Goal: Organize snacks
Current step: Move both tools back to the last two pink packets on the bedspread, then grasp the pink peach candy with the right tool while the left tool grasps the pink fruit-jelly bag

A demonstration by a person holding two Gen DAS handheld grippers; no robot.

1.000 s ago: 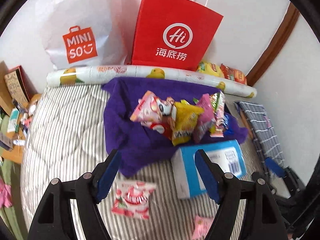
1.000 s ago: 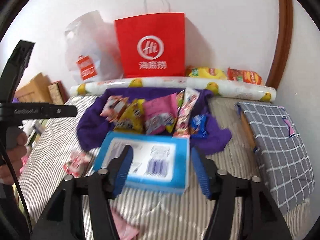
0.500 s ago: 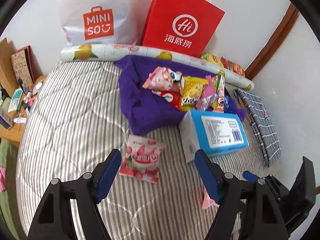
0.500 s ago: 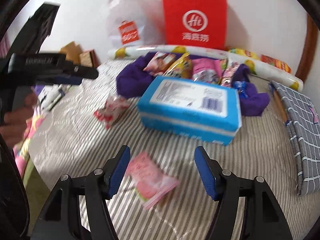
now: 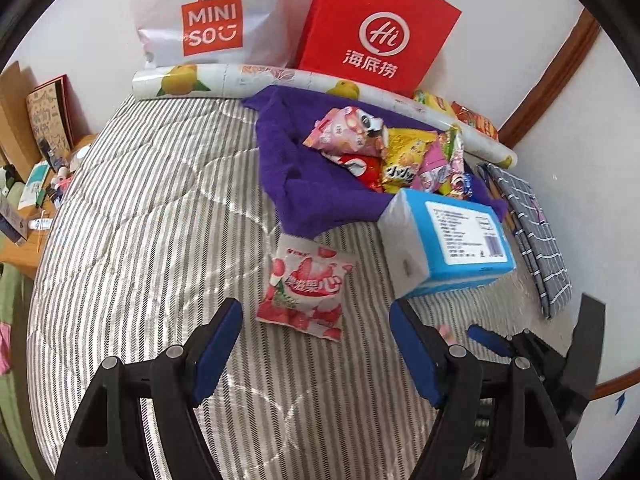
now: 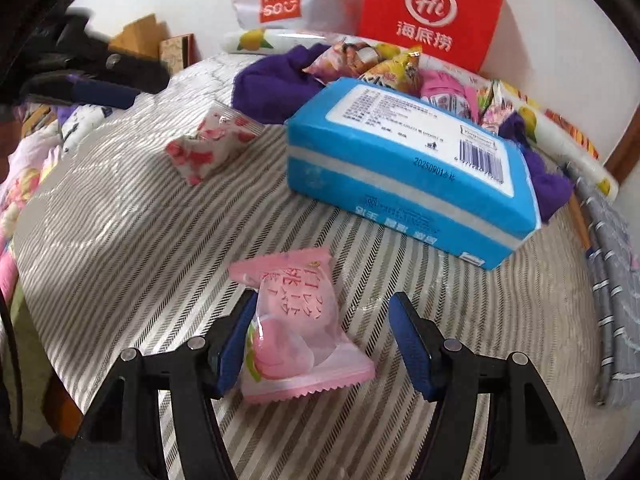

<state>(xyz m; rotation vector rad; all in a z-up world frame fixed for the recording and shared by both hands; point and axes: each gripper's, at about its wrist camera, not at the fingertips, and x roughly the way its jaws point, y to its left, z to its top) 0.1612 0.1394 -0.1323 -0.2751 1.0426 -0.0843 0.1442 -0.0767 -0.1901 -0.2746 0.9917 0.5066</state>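
Note:
On the striped bed, a red-and-white strawberry snack packet [image 5: 304, 284] lies flat just ahead of my left gripper [image 5: 314, 320], which is open and holds nothing. A pink peach snack packet [image 6: 296, 320] lies between the jaws of my right gripper [image 6: 323, 308]. These jaws are closing: the packet rests against the left finger [image 6: 236, 336], and the right finger stands apart from it. Behind both packets sits a blue tissue pack [image 6: 400, 168] [image 5: 452, 240]. A pile of snack bags [image 5: 392, 152] rests on a purple cloth [image 5: 312, 192].
A red paper bag [image 5: 376, 28], a white shopping bag [image 5: 212, 20] and a lemon-print roll [image 5: 240, 80] line the wall. A grey checked fabric [image 5: 532, 232] lies at the right. The bed's left edge borders a cluttered wooden surface [image 5: 24, 208].
Both grippers have sunk toward the bed. The strawberry packet now lies close to the left fingertips. The right gripper has come down around the pink packet, and its jaws have narrowed slightly.

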